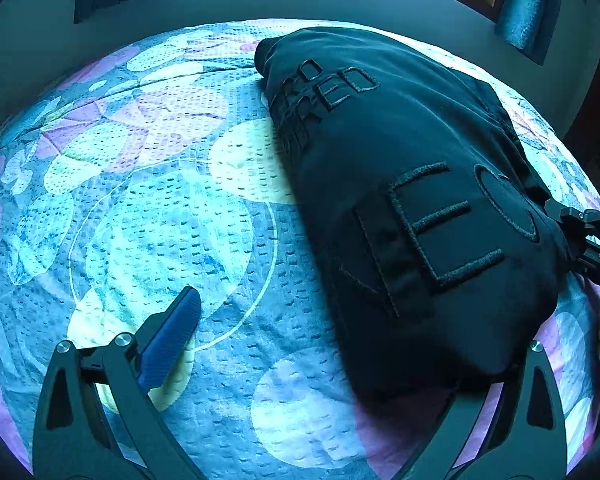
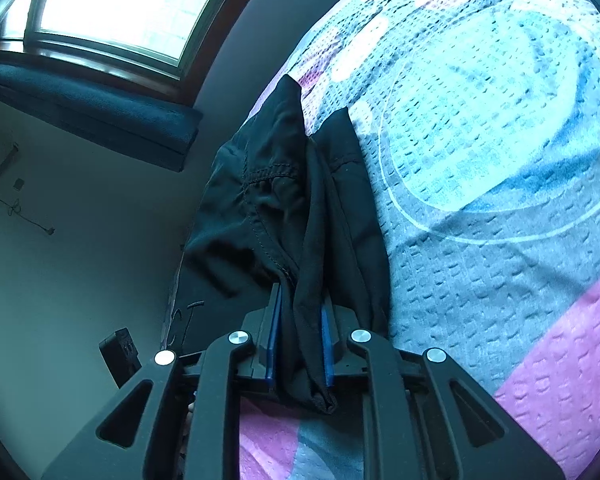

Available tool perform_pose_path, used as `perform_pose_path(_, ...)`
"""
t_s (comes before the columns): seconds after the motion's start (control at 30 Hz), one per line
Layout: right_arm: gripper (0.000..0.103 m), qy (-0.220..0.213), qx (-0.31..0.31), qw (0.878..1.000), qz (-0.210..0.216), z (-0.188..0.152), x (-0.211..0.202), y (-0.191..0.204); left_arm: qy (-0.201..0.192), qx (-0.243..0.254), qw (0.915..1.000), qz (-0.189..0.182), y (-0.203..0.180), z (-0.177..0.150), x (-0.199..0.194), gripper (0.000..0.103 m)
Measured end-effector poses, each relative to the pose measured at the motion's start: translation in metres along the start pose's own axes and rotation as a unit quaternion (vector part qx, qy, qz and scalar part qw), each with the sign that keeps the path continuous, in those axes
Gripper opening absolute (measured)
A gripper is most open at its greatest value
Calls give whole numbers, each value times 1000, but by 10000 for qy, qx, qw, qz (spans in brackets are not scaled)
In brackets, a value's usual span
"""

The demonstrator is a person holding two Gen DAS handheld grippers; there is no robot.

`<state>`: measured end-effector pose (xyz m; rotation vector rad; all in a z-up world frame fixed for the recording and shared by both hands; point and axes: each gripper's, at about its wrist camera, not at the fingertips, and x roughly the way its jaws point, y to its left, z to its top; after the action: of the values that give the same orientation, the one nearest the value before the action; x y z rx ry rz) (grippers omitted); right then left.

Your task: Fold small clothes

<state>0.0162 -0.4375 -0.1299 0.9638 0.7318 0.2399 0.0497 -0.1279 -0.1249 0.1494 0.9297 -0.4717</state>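
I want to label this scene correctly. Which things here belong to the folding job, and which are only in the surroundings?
Belongs to the job:
- black garment
- right gripper, jaws closed on its fabric
- left gripper, jaws open

Only surroundings:
- patterned bedspread
- window
- curtain

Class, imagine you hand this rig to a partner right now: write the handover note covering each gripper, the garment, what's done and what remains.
Left gripper: open, empty, hanging over the bedspread beside the garment.
Right gripper: fingers closed on a bunched edge of the black garment.
Garment: on the bed, doubled over in a rough bundle, embroidered letters facing up.
Done: apparently a first fold.
Left: probably lay the held edge down, smooth it, finish folding.
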Motion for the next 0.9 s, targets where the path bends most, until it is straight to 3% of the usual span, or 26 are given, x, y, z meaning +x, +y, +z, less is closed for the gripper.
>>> perform_pose_path(0.33, 29, -44, 146, 9999, 13, -10, -27, -3, 25, -100, 9998, -182, 4, -3, -8, 100)
perform_pose_path(0.47, 31, -171, -11, 9997, -166, -10, -49, 7, -37, -64, 9984, -568, 6, -18, -35, 100)
perform_pose_path(0.5, 34, -219, -58, 9996, -166, -8, -54, 11, -122, -50, 9979, -641, 8, -20, -43, 100)
perform_pose_path(0.6, 57, -395, -190, 9989, -139, 6, -67, 18, -323, 61, 9954, -897, 14, -8, -58, 100)
perform_pose_path(0.8, 63, -255, -237, 9992, -217, 53, -33, 14, 3, 381, 9816, -1872, 5, 24, -37, 101)
perform_pose_path(0.83, 63, -235, -182, 9993, -217, 60, -27, 11, -27, 425, 9778, -2053, 3, 24, -41, 101)
perform_pose_path(0.9, 63, -160, -89, 9997, -142, 70, -16, 6, -13, 541, 9612, -2705, -3, 19, -53, 101)
